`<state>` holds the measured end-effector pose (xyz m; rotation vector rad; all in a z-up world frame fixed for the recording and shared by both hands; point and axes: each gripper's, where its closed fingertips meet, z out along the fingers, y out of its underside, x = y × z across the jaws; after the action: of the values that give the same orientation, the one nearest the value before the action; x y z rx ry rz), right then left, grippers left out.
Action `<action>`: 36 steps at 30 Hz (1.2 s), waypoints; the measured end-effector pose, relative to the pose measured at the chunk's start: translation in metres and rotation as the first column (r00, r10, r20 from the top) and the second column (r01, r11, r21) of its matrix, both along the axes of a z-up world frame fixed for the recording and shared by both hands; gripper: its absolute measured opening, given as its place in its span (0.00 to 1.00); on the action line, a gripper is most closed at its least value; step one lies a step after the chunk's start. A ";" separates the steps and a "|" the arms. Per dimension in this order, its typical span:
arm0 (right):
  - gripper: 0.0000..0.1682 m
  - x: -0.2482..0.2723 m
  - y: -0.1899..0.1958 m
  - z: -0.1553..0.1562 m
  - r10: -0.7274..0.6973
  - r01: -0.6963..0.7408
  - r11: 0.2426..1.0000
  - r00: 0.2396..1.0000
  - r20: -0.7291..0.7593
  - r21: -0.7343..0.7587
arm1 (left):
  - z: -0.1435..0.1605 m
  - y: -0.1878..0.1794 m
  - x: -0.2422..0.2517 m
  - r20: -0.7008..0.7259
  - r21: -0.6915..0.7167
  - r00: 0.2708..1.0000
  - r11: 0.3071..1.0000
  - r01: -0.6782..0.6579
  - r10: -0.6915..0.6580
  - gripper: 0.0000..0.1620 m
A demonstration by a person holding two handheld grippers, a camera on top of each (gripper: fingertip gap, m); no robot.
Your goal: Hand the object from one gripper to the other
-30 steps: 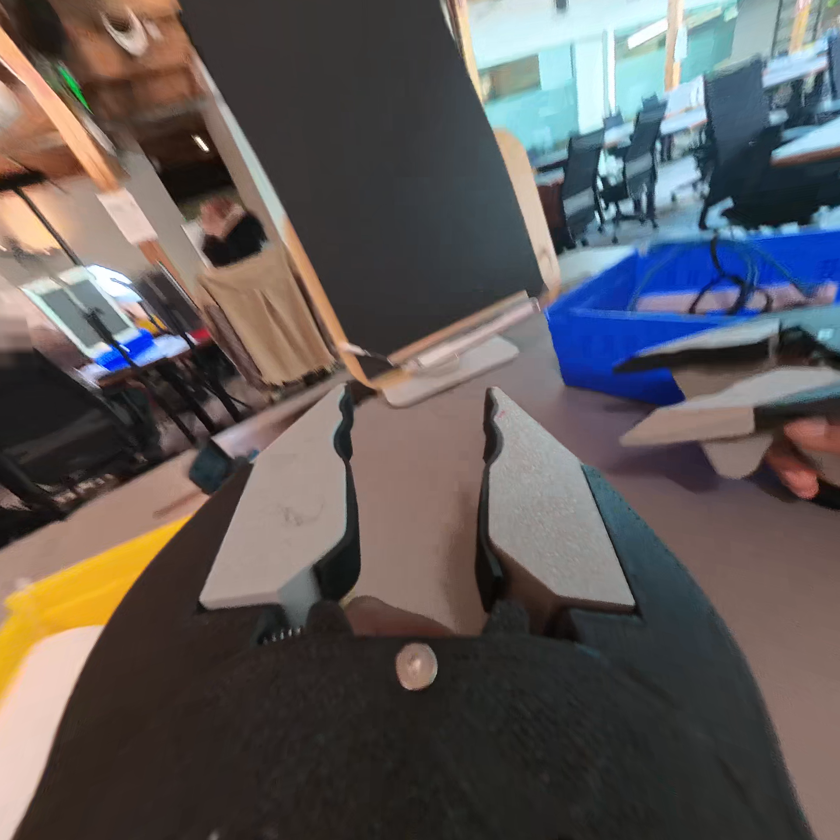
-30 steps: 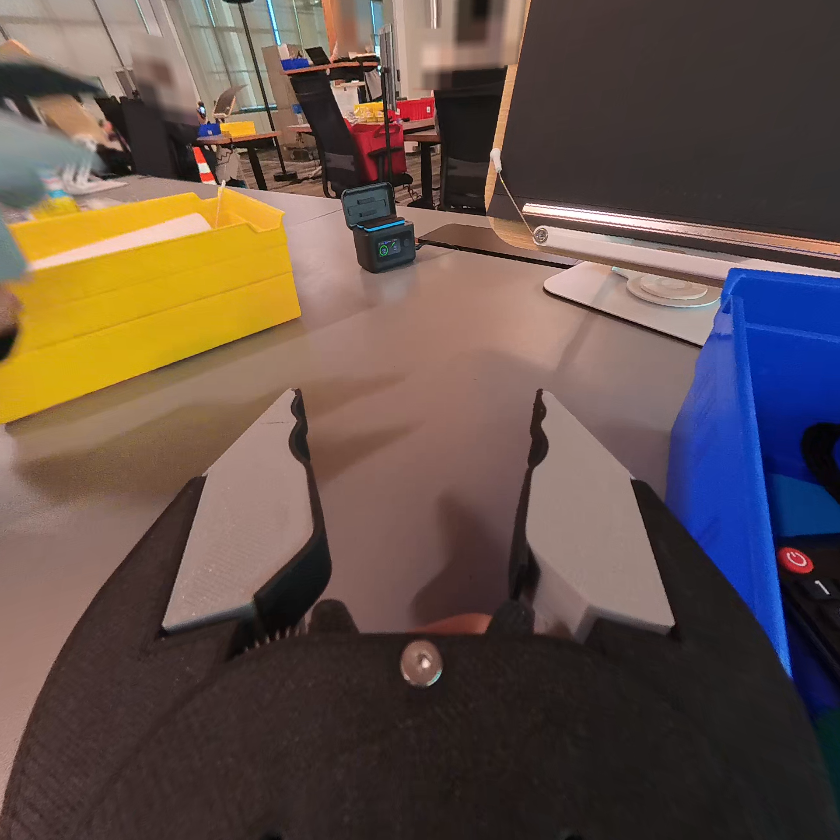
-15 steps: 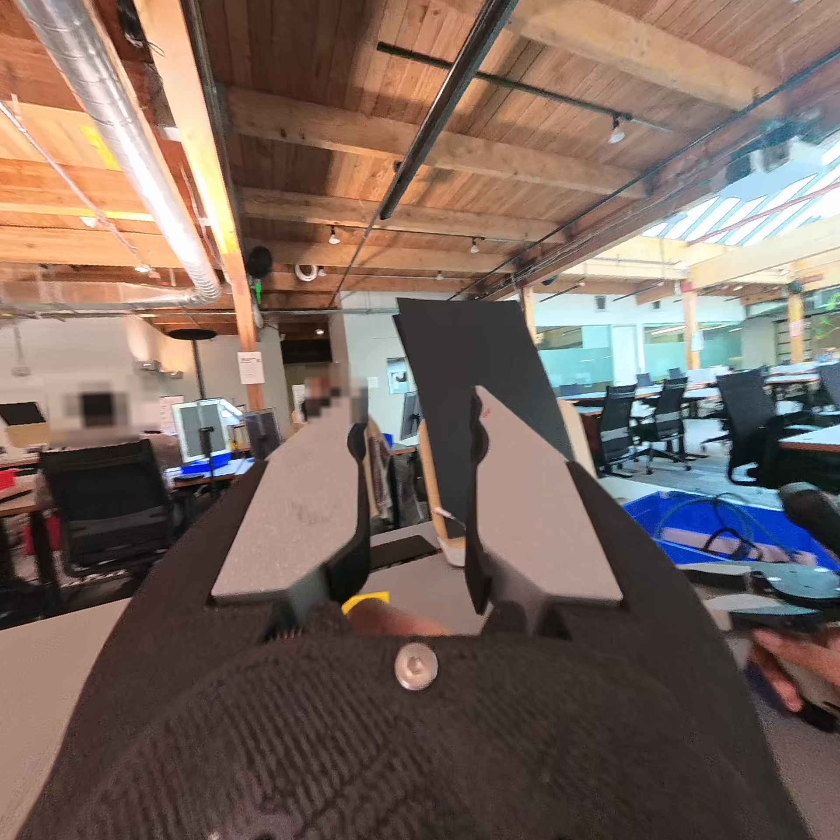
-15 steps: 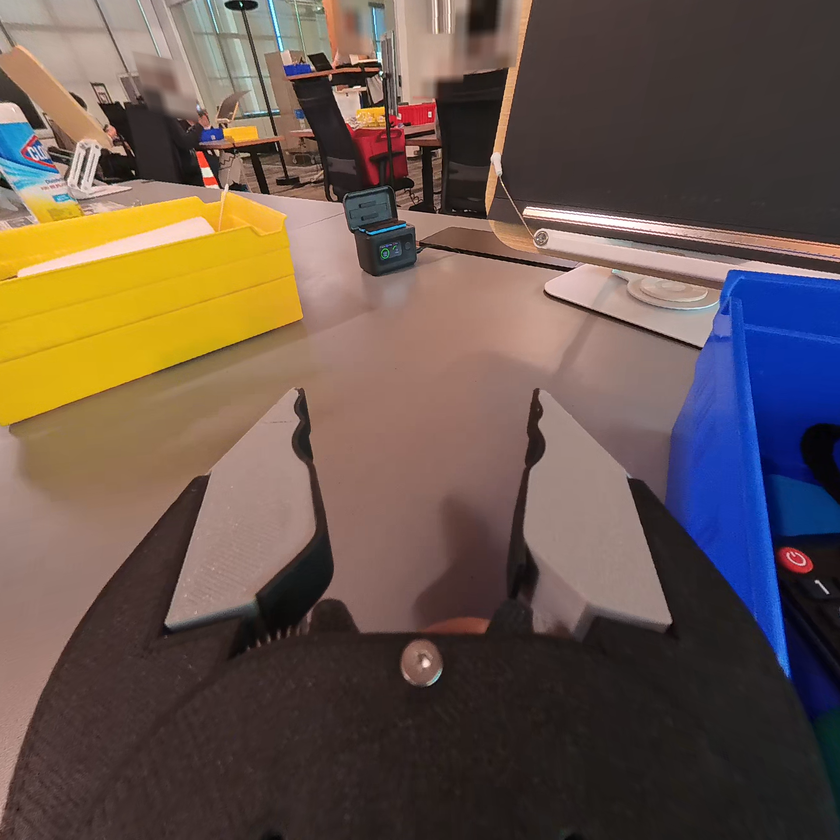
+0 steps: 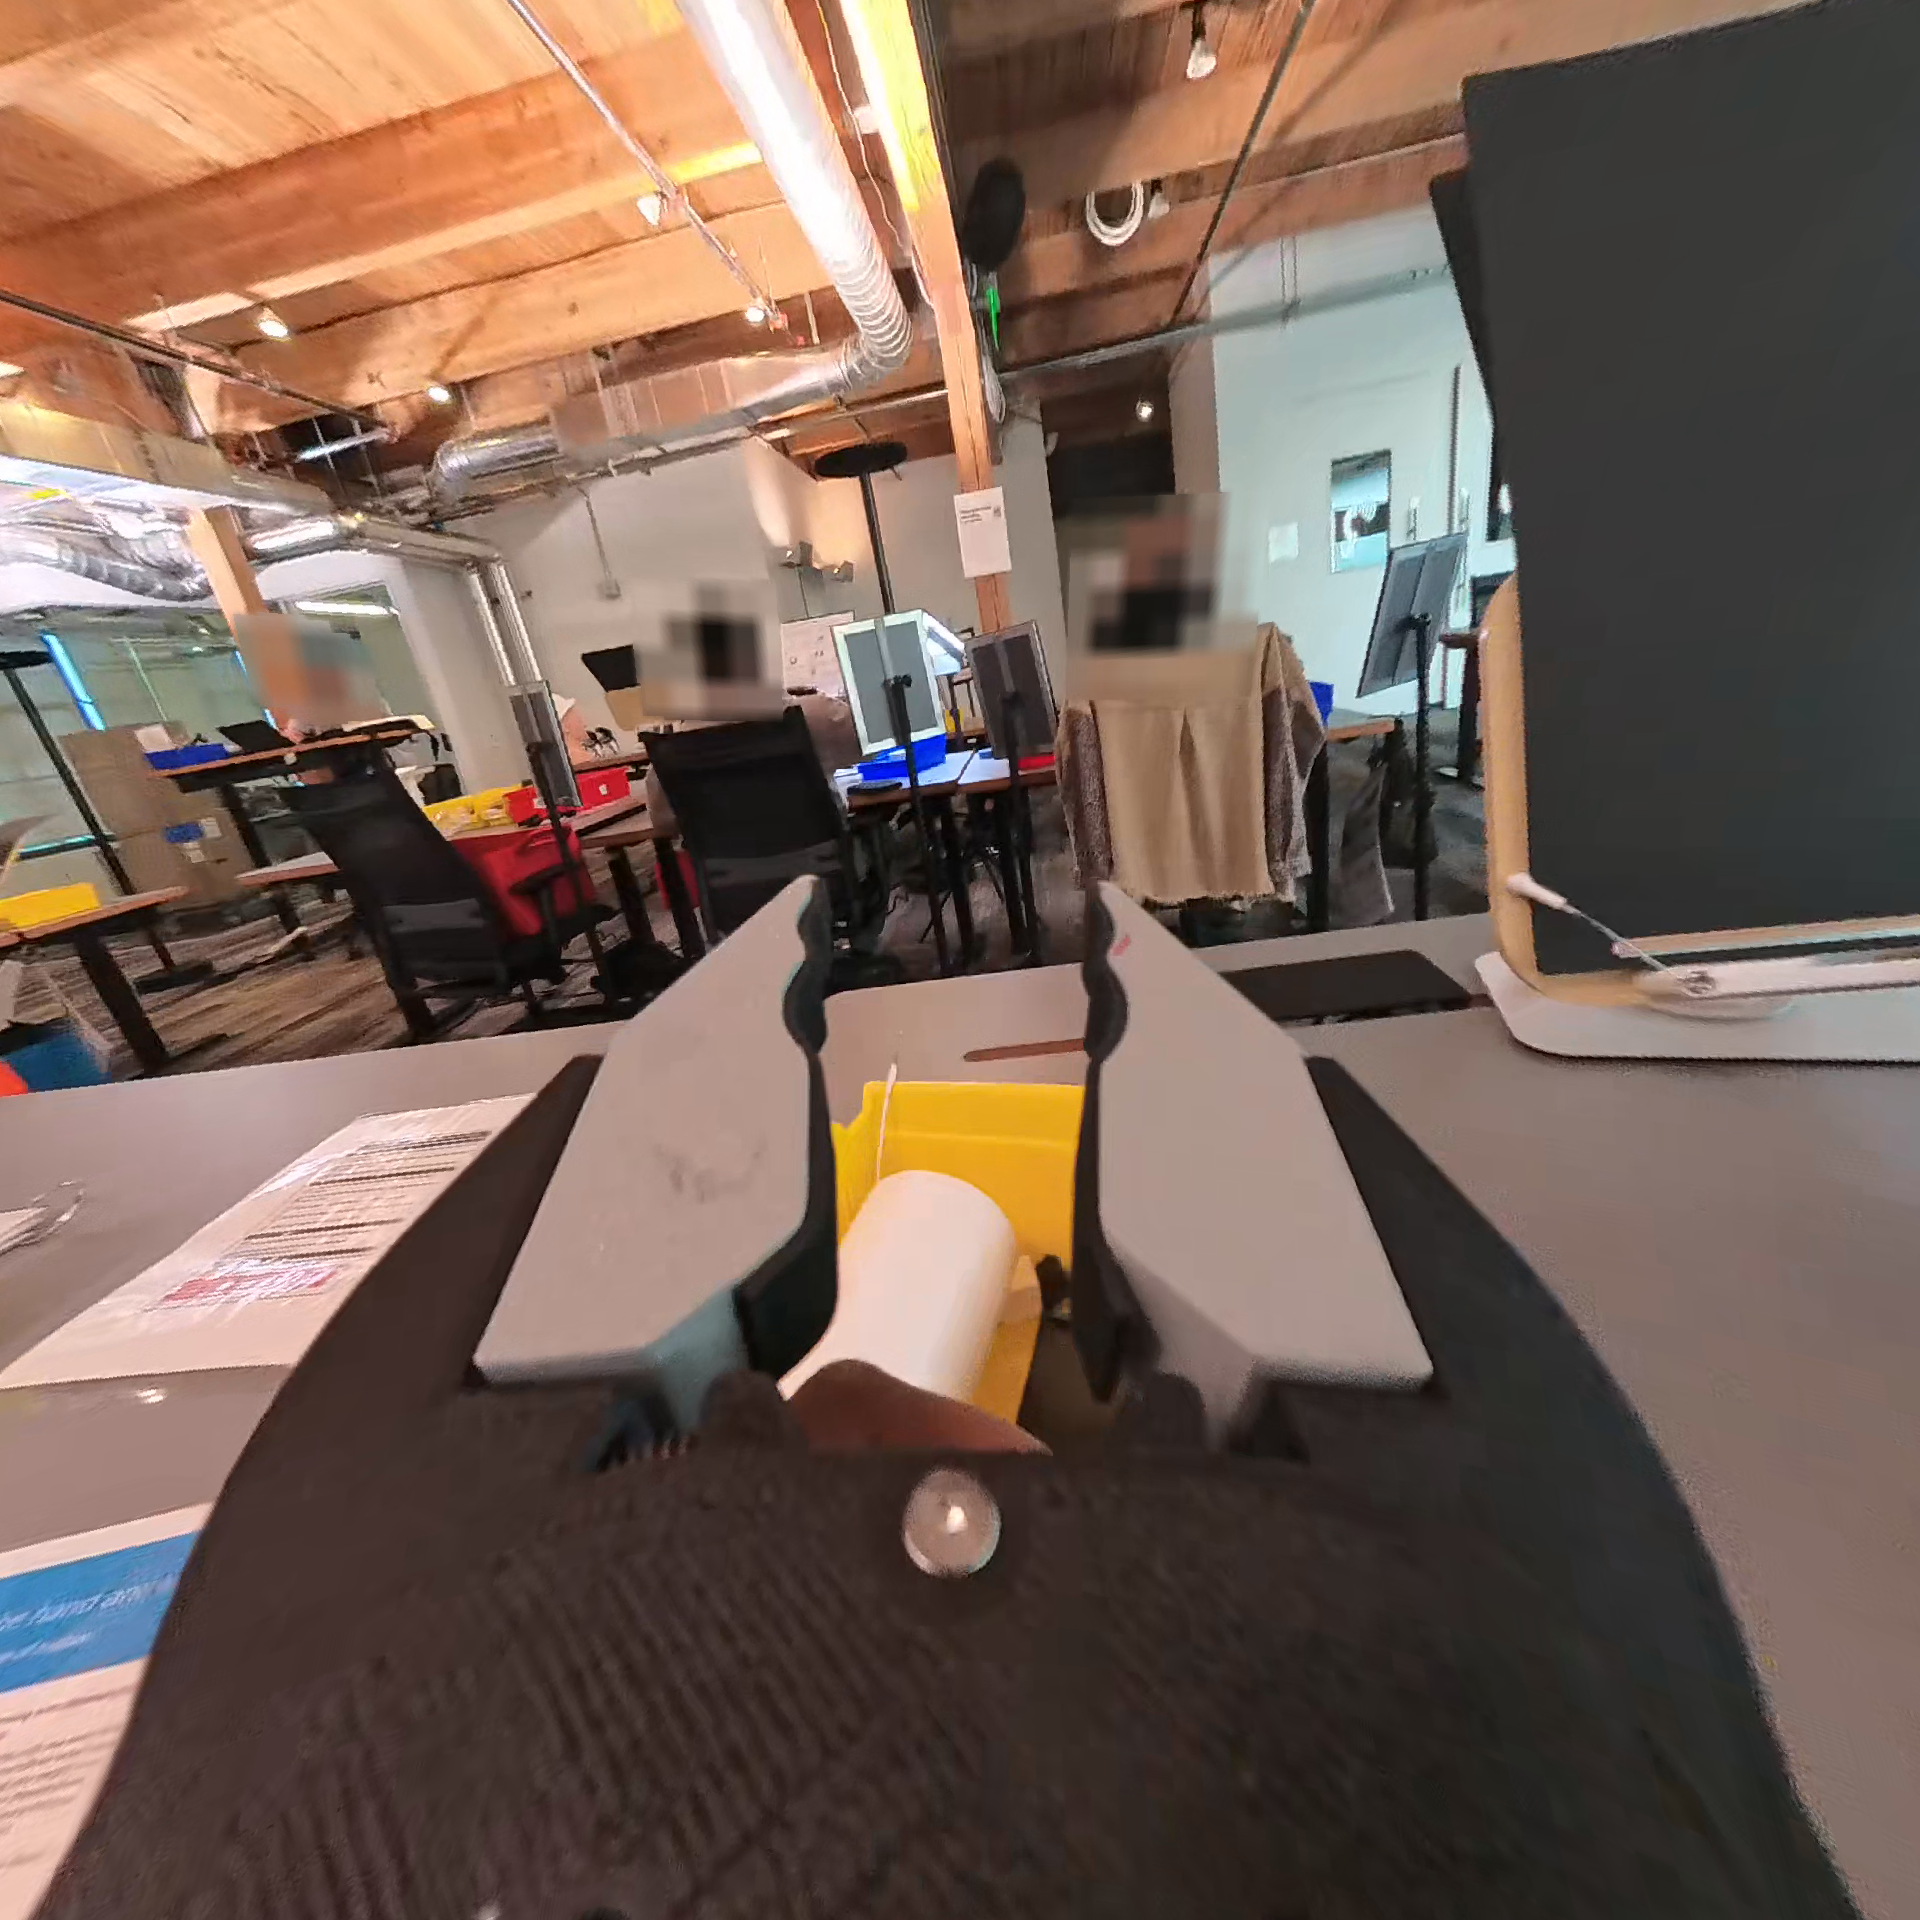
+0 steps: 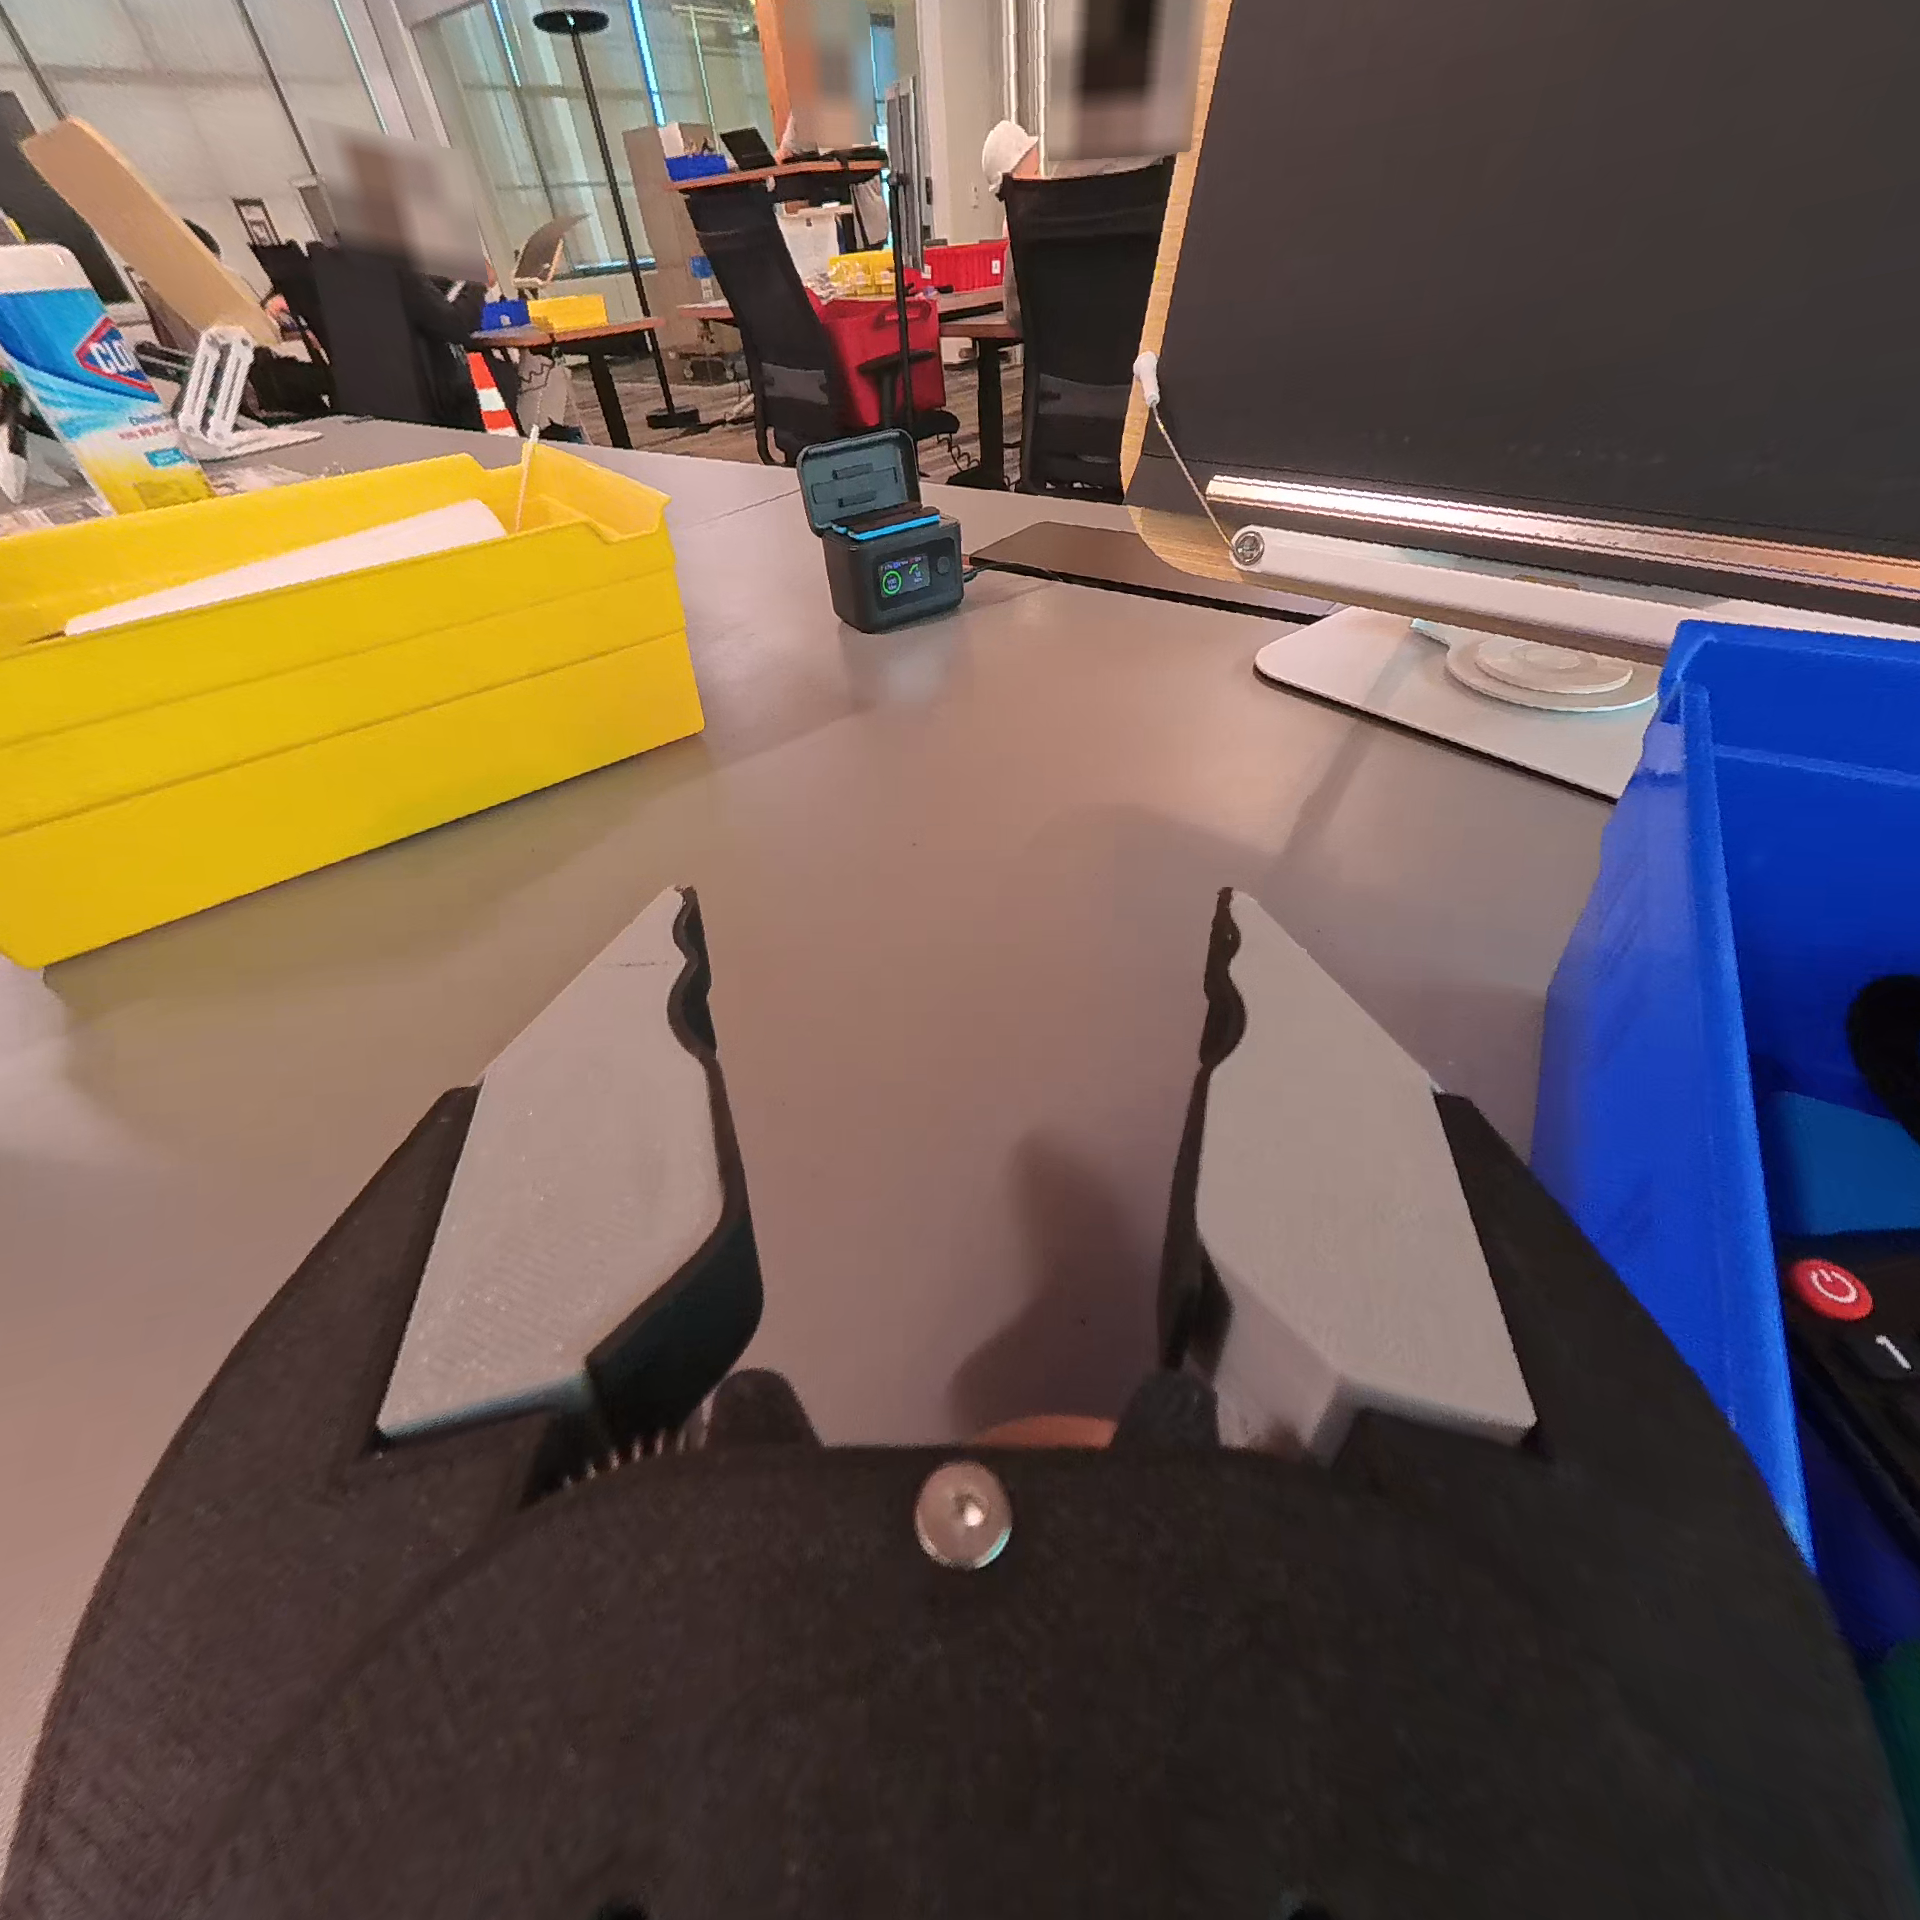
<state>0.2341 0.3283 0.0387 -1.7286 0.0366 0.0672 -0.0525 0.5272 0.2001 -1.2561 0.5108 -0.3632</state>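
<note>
Two sets of tongs stand apart, gripping nothing: the left tongs point(image 5: 951, 971) hover above the yellow plastic bin point(image 5: 966, 1132), where a white cylindrical roll point(image 5: 920, 1283) lies; the right tongs point(image 6: 951, 904) hover over the grey table point(image 6: 935, 790), right of that bin.

The left gripper point(image 5: 951, 971) has its jaws apart over a yellow bin point(image 5: 971, 1138). A white roll point(image 5: 920, 1283) lies inside the bin. Papers point(image 5: 260, 1257) lie on the counter point(image 5: 1610, 1195) at 9 o'clock, a monitor point(image 5: 1714, 499) at 2 o'clock.
</note>
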 end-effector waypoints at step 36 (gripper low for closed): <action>0.52 0.000 0.000 0.000 0.001 -0.001 1.000 1.000 -0.007 0.003 | -0.059 -0.030 0.074 -0.152 -0.229 0.926 0.923 0.308 -0.347 0.27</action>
<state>0.2345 0.3279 0.0390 -1.7256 0.0408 0.0747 0.0219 0.4970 0.1412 -1.4104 0.8729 -0.5932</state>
